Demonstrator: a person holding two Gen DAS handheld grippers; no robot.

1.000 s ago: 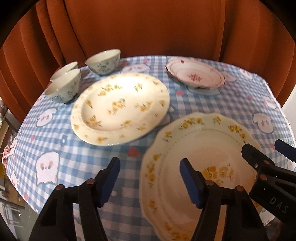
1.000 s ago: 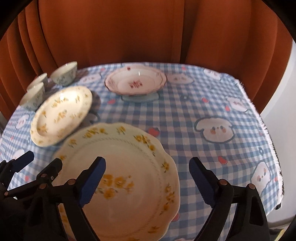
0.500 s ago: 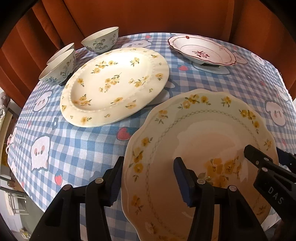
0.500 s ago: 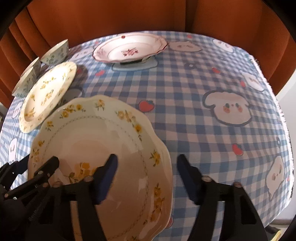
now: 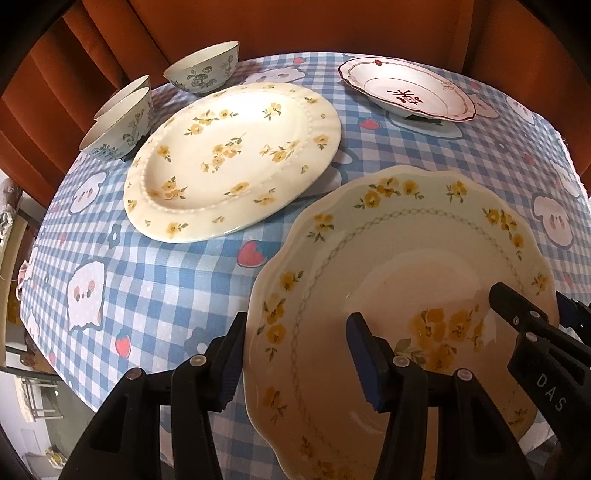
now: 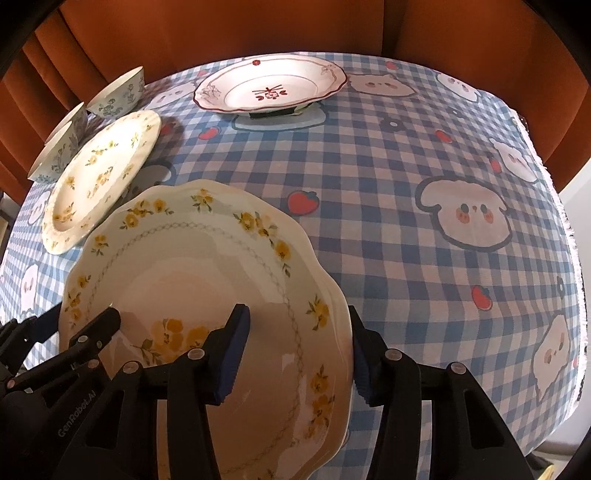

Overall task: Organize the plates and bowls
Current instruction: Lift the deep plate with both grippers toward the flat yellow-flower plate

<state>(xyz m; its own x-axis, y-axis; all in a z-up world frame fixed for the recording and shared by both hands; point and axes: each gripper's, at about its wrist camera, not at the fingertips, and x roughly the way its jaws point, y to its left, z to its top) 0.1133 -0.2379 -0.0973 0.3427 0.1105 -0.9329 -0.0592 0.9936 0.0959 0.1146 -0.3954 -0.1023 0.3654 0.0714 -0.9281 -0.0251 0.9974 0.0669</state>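
Scalloped plate w/ yellow pansies and a green-tinted rim sits nearest, at the front edge of the table, on the blue gingham tablecloth.

Left gripper: fingers spread, one blue pad outside the plate's left rim, the other over the plate's well, so the rim lies between them. Can't tell if either pad touches the china.

Right gripper: same on the right side; left pad over the well, right pad outside the right rim, spread w/ the rim in the gap. Not pinching as far as can be seen. Each gripper's black tip shows at the edge of the other's view.

Behind and to the left, close to the scalloped plate but apart: large cream plate w/ small yellow flowers and a beaded rim, lying on the cloth.

Farther back left, beside the cream plate: two pale green bowls nested or overlapping, can't tell which. A third bowl stands alone just behind them.

Far right-centre: red-trimmed plate w/ red motif, raised on a dark stand. Behind everything, rust-orange curtain.
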